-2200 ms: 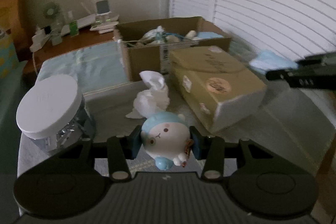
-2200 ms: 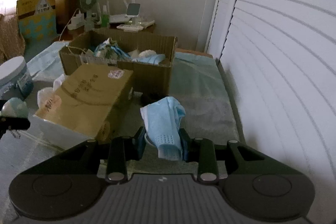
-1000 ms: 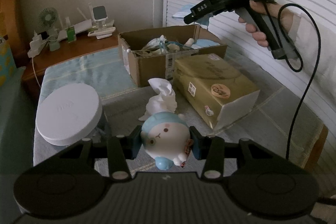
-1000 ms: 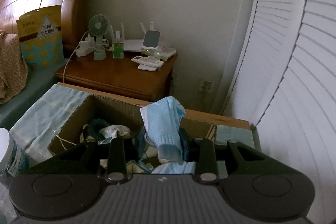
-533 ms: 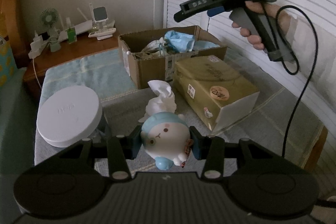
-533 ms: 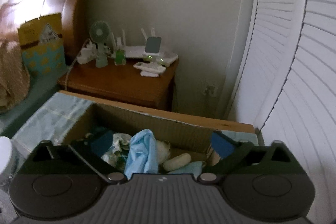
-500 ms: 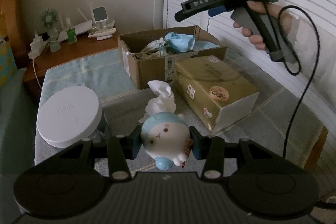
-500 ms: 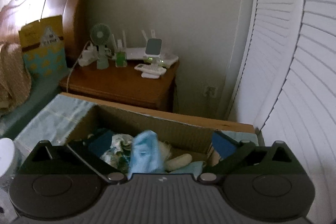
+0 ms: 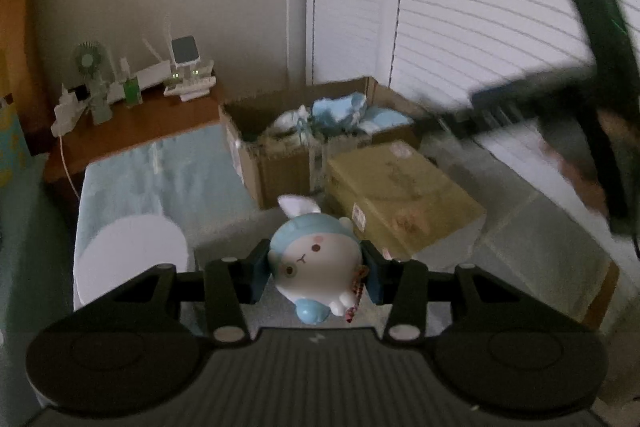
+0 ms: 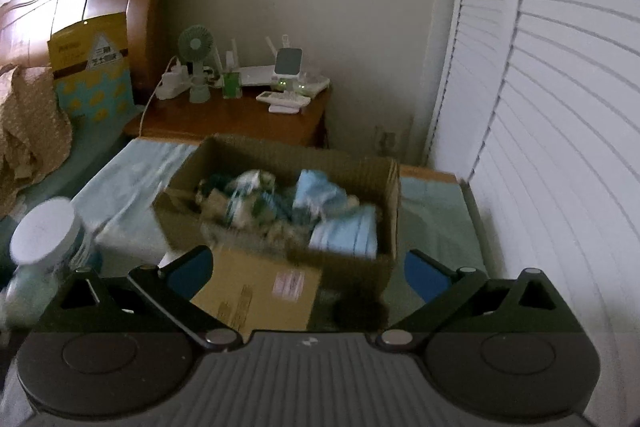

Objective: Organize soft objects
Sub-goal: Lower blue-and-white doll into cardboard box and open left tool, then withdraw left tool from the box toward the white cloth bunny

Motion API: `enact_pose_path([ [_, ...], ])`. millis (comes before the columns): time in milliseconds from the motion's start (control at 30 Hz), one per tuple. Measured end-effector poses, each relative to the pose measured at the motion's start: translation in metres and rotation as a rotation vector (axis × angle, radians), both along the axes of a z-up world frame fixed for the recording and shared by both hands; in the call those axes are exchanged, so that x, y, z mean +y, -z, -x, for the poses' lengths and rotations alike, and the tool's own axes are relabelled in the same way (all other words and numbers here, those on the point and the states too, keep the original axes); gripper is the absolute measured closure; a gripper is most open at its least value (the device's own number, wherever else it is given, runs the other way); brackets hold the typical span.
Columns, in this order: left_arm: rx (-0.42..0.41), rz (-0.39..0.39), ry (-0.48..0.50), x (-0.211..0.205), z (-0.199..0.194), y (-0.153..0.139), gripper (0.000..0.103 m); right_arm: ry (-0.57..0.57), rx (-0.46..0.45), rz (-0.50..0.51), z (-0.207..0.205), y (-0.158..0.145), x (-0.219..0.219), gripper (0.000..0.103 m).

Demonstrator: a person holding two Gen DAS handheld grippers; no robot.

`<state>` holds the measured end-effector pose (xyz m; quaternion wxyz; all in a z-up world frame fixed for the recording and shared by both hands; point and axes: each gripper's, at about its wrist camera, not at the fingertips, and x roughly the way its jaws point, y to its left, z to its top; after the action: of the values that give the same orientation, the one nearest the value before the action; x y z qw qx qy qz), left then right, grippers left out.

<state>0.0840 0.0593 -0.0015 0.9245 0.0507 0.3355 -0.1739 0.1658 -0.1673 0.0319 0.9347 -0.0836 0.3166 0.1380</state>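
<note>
Left claw [image 9: 316, 273] is clenched on a round plush toy [image 9: 314, 261] — white face, pale blue cap and a blue foot, squeezed between both blue pads at its sides. The toy sits at the fingertips, face toward the camera, held above the grey bed surface [image 9: 532, 247].

Ahead of the toy, from the left wrist view: an open cardboard box [image 9: 280, 163] filled with soft items, light blue face masks [image 9: 340, 109] on top. Just beside it on the near right lies a closed tan carton [image 9: 404, 191]. A white-lidded jar [image 9: 132, 255] stands to the left of the claw; a white tissue tuft [image 9: 298, 205] shows just behind the toy's cap.

Right claw [image 10: 306, 271] is released — fingers spread wide, blue pads [image 10: 424, 275] well apart, nothing between them. It hangs above the near edge of the cardboard box [image 10: 372, 175]. Blue masks [image 10: 344, 231] lie inside the box at its right side, among blurred mixed fabrics. The tan carton [image 10: 256, 291] lies directly below the claw, the jar [image 10: 44, 231] to the far left.

In the left wrist view the right claw appears as a dark blurred shape [image 9: 560, 95] at upper right.

Background: wooden nightstand [image 10: 236, 119] with a small green fan [image 10: 196, 47].
</note>
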Motion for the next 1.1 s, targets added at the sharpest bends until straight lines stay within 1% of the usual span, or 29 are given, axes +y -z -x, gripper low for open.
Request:
enact_pose_path([
  [167, -0.053, -0.022, -0.004, -0.008, -0.028, -0.016, 0.057, 0.002, -0.001, -0.021, 0.036, 0.006, -0.007, 0.000],
  [267, -0.071, -0.025, -0.008, -0.014, -0.052, -0.024, 0.057, -0.001, -0.003, 0.000, 0.048, 0.010, -0.008, 0.000],
  [367, -0.077, -0.020, -0.015, -0.022, -0.082, -0.030, 0.057, 0.001, -0.005, 0.028, 0.055, 0.012, -0.008, 0.000],
  [500, -0.083, -0.037, -0.030, -0.033, -0.123, -0.033, 0.057, -0.006, -0.001, 0.026, 0.060, 0.015, -0.012, 0.000],
  [567, -0.074, -0.043, -0.042, -0.036, -0.145, -0.032, 0.057, 0.001, -0.002, 0.029, 0.060, 0.015, -0.014, 0.000],
  [700, -0.066, -0.066, -0.077, -0.040, -0.175, -0.024, 0.056, 0.015, -0.002, 0.018, 0.059, 0.015, -0.022, 0.000],
  [733, -0.060, -0.076, -0.084, -0.042, -0.180, -0.022, 0.052, 0.018, 0.000, 0.014, 0.059, 0.015, -0.024, 0.000],
  [767, -0.052, -0.080, -0.097, -0.042, -0.185, -0.020, 0.037, 0.022, 0.001, 0.012, 0.058, 0.016, -0.027, 0.000],
  [800, -0.048, -0.076, -0.111, -0.042, -0.188, -0.019, 0.029, 0.027, 0.001, 0.009, 0.058, 0.016, -0.029, 0.000],
  [833, -0.052, -0.070, -0.122, -0.041, -0.190, -0.018, 0.018, 0.031, 0.002, 0.006, 0.058, 0.016, -0.031, 0.000],
  [867, -0.058, -0.065, -0.129, -0.040, -0.189, -0.018, 0.013, 0.034, 0.003, 0.002, 0.057, 0.016, -0.032, 0.000],
  [967, -0.063, -0.069, -0.131, -0.041, -0.187, -0.020, 0.009, 0.038, 0.005, -0.010, 0.056, 0.017, -0.036, 0.000],
  [1100, -0.069, -0.076, -0.121, -0.042, -0.175, -0.024, 0.008, 0.046, 0.005, -0.014, 0.055, 0.018, -0.039, 0.000],
])
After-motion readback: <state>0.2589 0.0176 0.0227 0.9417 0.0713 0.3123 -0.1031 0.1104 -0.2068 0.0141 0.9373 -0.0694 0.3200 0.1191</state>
